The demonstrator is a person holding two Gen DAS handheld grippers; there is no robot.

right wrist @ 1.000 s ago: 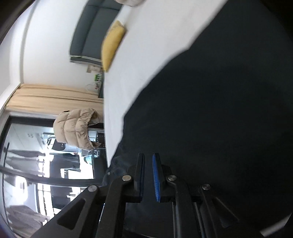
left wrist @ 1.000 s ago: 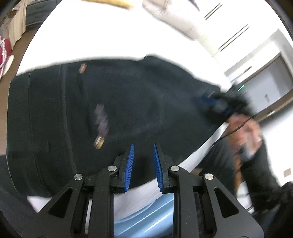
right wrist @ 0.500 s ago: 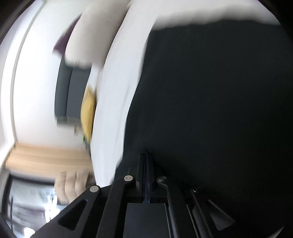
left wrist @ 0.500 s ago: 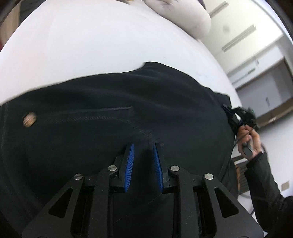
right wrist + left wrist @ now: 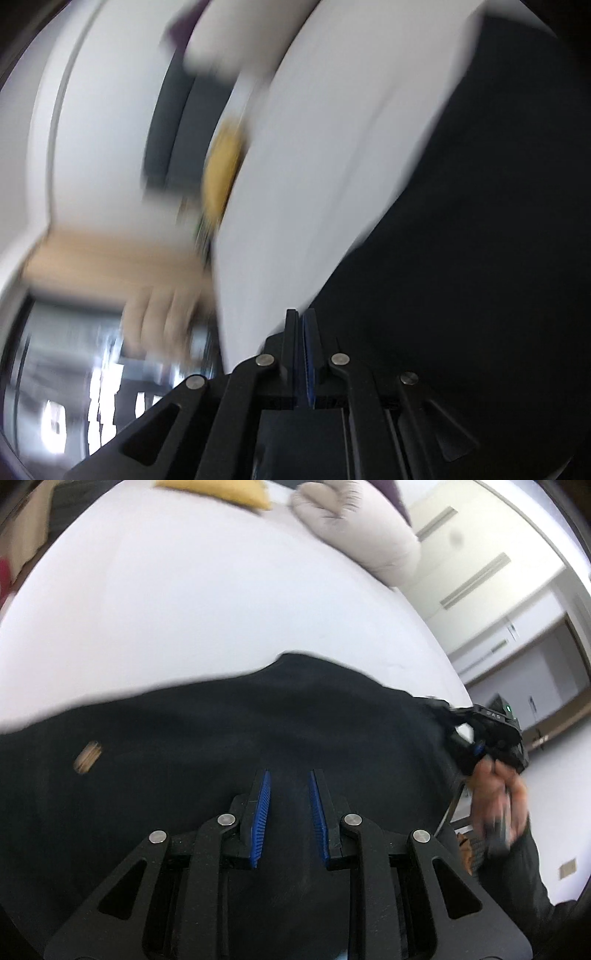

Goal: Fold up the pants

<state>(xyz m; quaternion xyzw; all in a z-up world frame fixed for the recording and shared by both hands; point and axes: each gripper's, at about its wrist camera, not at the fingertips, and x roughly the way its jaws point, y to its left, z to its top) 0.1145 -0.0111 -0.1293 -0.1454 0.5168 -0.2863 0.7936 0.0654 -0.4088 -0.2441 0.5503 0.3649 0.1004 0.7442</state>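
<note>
Dark fabric: we see the black pants (image 5: 229,738) spread across the near half of a white bed (image 5: 184,602), a small tan tag (image 5: 87,757) on them at left.
Left gripper (image 5: 289,805): blue pads spread apart just above the cloth, nothing between them.
Right gripper (image 5: 303,328): pads pressed together at the pants' edge (image 5: 480,258); whether cloth is pinched, we cannot tell.
Left view only: the right hand (image 5: 496,797) and its gripper at the pants' far right corner.
Right view only: heavily blurred, a grey sofa (image 5: 166,122) and window.
Room: white walls, cabinets.
Around: yellow cushion (image 5: 214,491) and pale pillow (image 5: 358,531) at the bed's far end.
</note>
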